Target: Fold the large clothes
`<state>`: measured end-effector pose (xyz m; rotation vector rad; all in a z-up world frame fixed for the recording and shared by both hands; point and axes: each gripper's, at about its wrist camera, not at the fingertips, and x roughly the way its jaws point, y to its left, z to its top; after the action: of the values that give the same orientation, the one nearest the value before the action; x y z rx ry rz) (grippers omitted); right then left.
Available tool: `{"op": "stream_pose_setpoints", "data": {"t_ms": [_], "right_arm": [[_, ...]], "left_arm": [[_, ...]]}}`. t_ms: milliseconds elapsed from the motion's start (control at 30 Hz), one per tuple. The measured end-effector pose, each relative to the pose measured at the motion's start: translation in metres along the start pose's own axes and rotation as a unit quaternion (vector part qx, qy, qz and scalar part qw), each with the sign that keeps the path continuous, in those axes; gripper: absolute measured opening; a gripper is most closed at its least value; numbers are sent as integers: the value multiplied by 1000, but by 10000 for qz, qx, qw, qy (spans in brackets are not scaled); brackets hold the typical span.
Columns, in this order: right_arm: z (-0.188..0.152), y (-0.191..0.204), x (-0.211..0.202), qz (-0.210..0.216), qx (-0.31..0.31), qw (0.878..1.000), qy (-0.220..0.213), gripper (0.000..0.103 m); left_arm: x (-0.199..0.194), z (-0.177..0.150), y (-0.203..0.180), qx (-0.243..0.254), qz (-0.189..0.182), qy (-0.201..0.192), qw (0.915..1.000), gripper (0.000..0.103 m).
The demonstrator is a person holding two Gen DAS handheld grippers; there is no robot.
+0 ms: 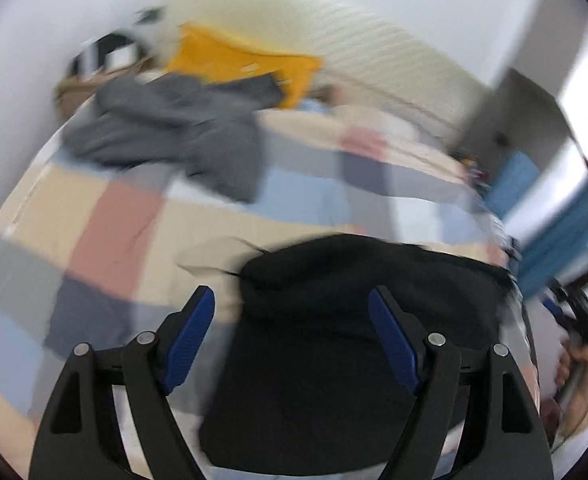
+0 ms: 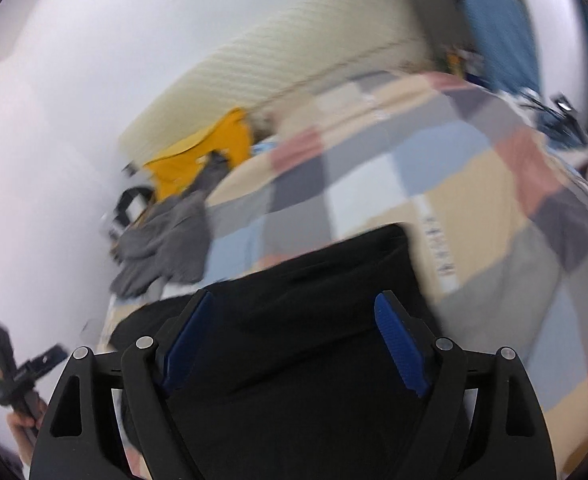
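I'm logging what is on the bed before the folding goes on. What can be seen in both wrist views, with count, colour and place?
black garment: 1, black, on the bed, right in front of both grippers
grey garment: 1, grey, crumpled at the far side of the bed
yellow garment: 1, yellow, behind the grey one, against the headboard
bedspread: 1, patchwork of beige, pink, grey, blue and white, covers the bed
headboard: 1, cream, ribbed, at the far end
curtain: 1, blue, beyond the bed
left gripper: 1, black with blue pads, open, over the black garment
right gripper: 1, black with blue pads, open, over the black garment
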<state>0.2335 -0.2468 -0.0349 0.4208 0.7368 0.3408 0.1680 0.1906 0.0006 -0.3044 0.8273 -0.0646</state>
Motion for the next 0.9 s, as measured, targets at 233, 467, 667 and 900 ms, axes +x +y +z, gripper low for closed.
{"op": "stream_pose_setpoints", "data": {"t_ms": [233,467,667,900], "right_arm": [[-86,50,83,197,-271,9973,653,84],[-99,60,123,-458,-1091,9927,246,93],[-96,60,147,-702,-1565,9850,169,98],[-86,55,172,-887,-1789,9798,61,103]], "left_arm": [[78,-42,-103,885,-301,272,9953,79],[139,-54,-134,1507,466,330,9869,79],[167,-53,-122,1491,630,347,9862,79],[191,-43,-118,1553,807,243,9843,79]]}}
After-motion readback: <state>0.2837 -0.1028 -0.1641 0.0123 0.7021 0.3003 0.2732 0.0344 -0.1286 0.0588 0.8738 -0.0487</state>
